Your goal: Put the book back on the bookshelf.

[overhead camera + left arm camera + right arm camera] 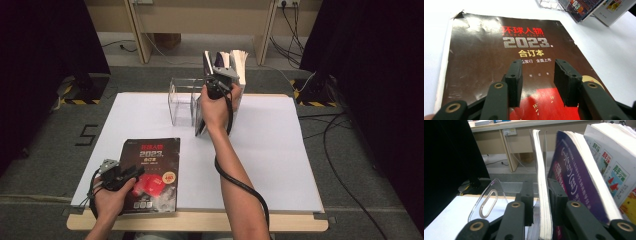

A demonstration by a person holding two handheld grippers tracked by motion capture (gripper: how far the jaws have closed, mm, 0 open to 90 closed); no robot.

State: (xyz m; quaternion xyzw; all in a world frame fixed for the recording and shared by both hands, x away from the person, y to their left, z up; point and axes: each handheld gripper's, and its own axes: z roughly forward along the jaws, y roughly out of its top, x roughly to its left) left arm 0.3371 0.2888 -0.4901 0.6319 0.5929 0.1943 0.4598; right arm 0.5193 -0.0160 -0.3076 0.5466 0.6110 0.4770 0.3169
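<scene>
A dark magazine [150, 150] [486, 50] with red and silver print lies flat at the table's front left. My left gripper [132, 172] [537, 67] hovers low over its cover, open, with nothing between the jaws. At the back centre, several books stand upright in a clear acrylic holder [181, 100]. My right gripper [218, 75] [540, 187] reaches over them from above. A thin white-edged book [544, 207] stands between its jaws; a slim gap shows at the left pad, so the gripper is open. A purple-covered book [571, 177] leans just right of it.
A thicker magazine with colourful covers [614, 170] [239, 60] leans at the right end of the row. A clear divider with an oval slot [489, 197] stands to the left. The white table top [280, 150] extends to the right; cables lie on the floor [345, 125].
</scene>
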